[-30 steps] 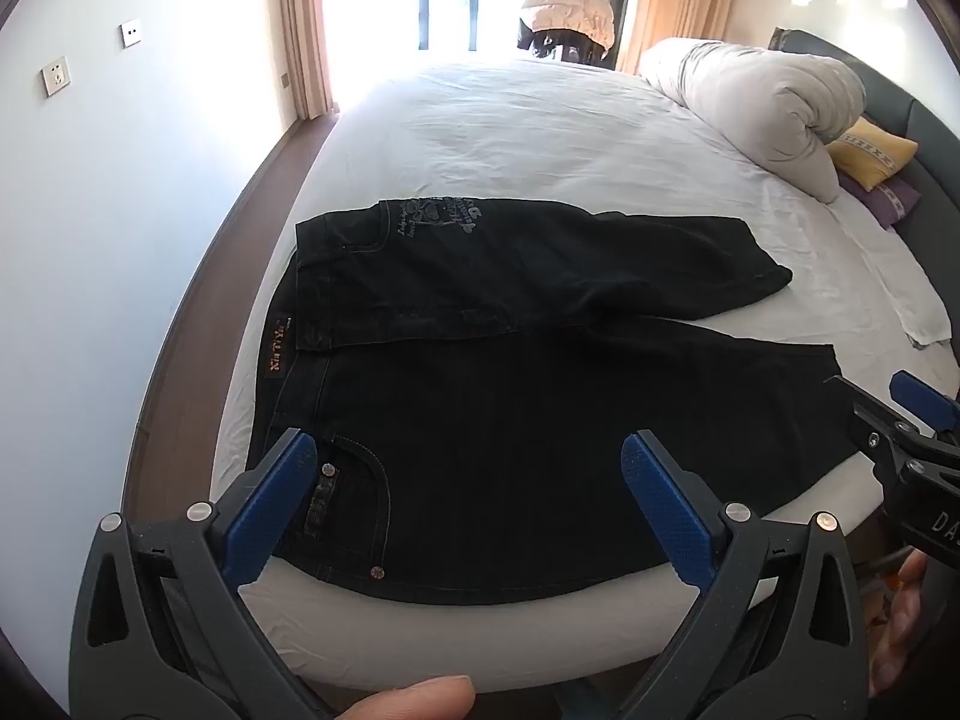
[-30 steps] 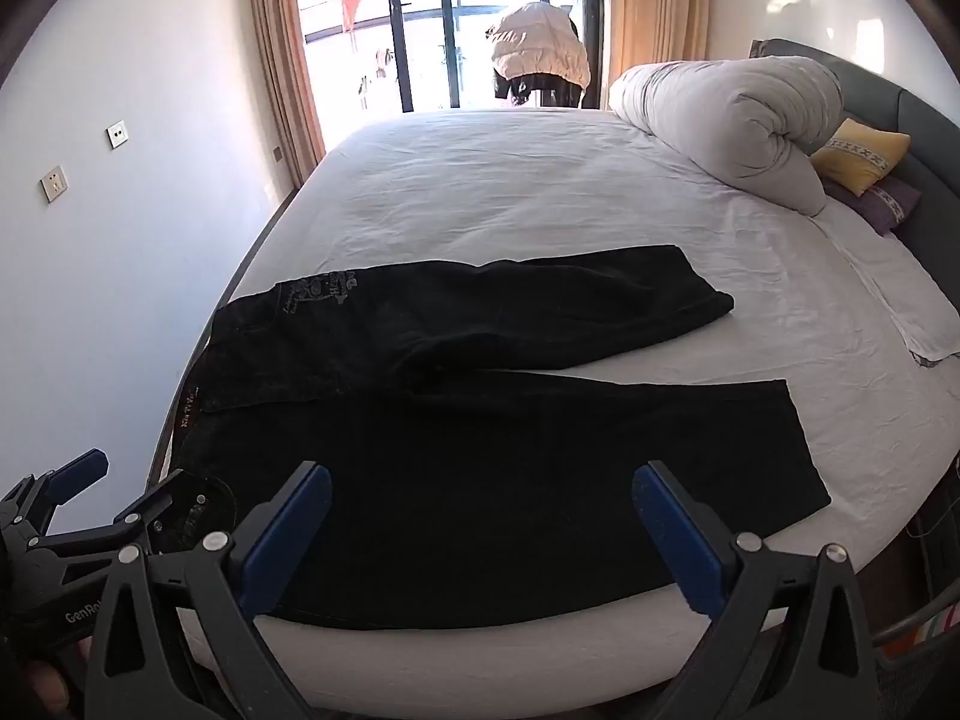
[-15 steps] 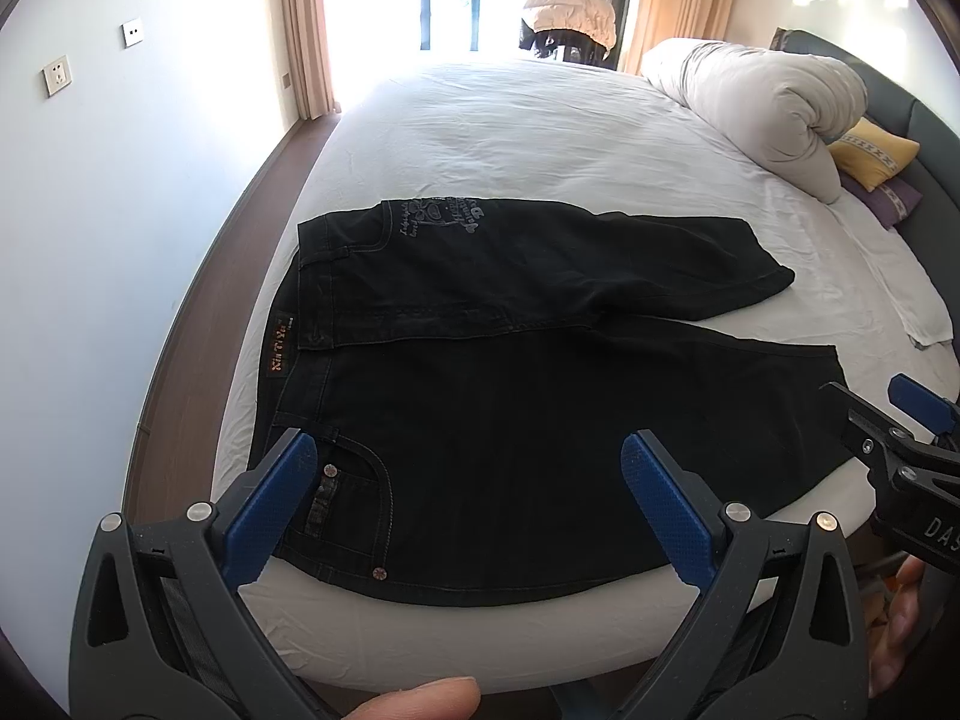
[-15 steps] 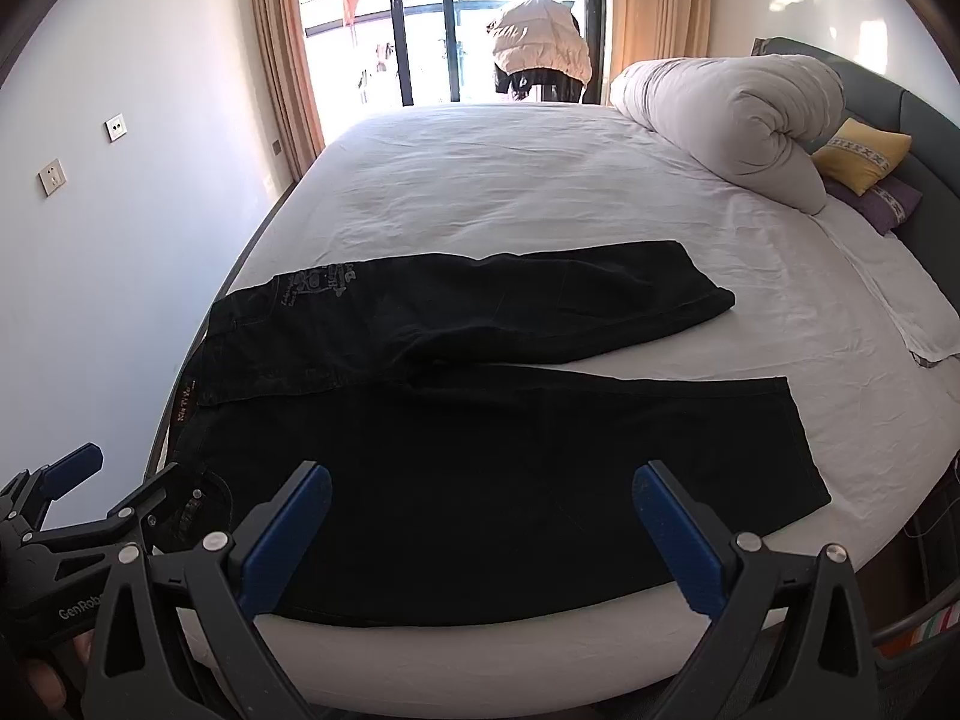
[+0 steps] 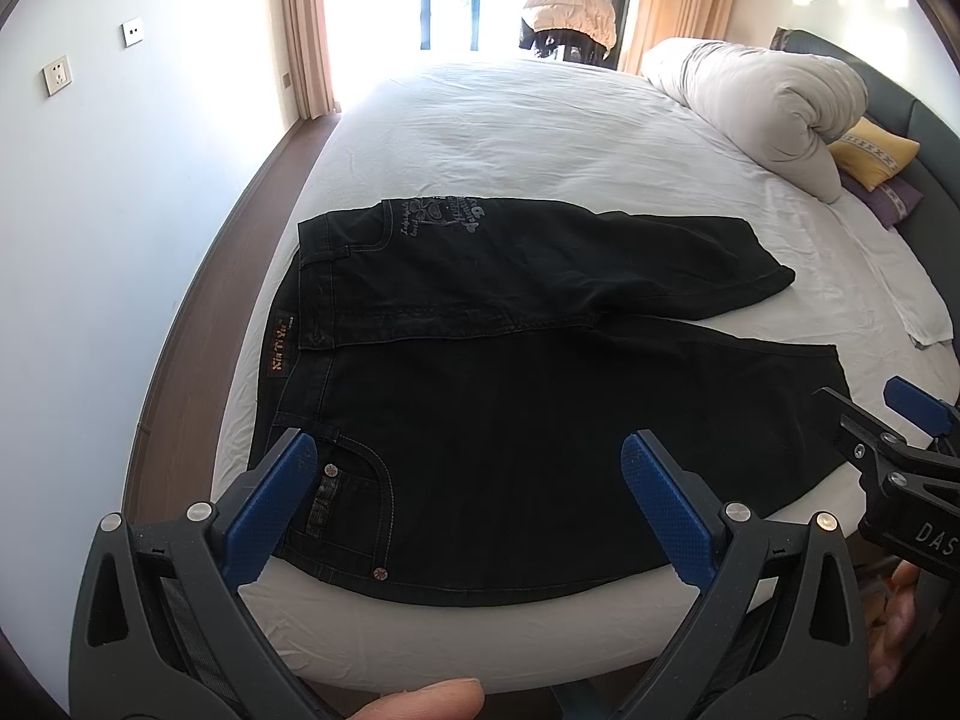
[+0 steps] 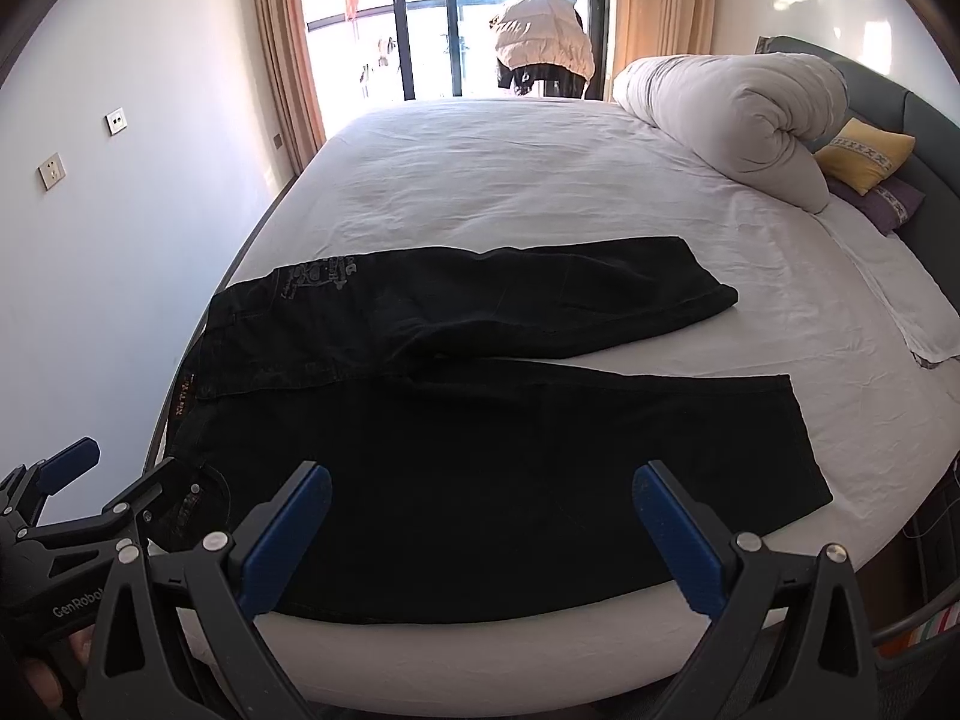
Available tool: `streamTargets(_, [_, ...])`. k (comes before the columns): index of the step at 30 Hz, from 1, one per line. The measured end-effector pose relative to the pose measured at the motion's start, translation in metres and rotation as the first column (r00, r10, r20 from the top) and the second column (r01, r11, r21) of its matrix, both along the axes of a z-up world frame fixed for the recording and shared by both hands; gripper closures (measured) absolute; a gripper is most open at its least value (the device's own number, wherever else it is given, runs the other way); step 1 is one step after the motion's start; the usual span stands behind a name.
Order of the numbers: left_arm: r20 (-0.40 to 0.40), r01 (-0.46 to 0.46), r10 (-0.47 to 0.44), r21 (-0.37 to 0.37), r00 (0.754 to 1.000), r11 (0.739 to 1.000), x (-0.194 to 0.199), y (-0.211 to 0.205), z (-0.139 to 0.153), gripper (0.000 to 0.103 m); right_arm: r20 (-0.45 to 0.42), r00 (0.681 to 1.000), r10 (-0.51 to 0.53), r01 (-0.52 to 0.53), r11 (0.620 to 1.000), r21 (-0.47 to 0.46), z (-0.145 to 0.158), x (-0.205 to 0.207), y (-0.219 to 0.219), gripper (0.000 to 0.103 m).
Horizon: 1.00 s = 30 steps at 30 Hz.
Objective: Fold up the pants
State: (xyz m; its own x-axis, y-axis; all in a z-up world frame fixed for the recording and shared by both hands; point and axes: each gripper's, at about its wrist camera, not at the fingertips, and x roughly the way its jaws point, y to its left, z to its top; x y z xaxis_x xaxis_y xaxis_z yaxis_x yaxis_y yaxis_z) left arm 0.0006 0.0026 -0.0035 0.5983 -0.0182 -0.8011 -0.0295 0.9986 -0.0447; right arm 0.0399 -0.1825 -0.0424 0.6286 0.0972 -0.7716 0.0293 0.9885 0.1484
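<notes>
Black pants (image 5: 510,408) lie flat on the white bed (image 5: 540,138), waistband to the left, legs running right. The far leg is shorter-looking and angled; the near leg reaches the bed's right side. They also show in the right wrist view (image 6: 510,456). My left gripper (image 5: 465,492) is open and empty, above the near hip pocket. My right gripper (image 6: 480,516) is open and empty, above the near leg. Each gripper appears at the edge of the other's view: the right (image 5: 888,438), the left (image 6: 90,498).
A rolled white duvet (image 5: 774,114) and yellow pillow (image 5: 873,153) lie at the far right by the dark headboard. A folded white cloth (image 5: 912,294) lies on the right. A wall and floor strip run along the left. A jacket hangs by the window (image 5: 570,12).
Both grippers have barely shifted; the view is almost the same. The pants have not moved.
</notes>
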Motion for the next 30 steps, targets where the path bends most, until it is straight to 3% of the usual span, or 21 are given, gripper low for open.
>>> streamTargets(30, [-0.004, 0.000, 0.000, 0.000, 1.000, 1.000, -0.0019, 0.0008, -0.0023, 0.000, -0.018, 1.000, 0.007, -0.007, 1.000, -0.005, -0.0031, -0.0010, 0.0034, 0.000])
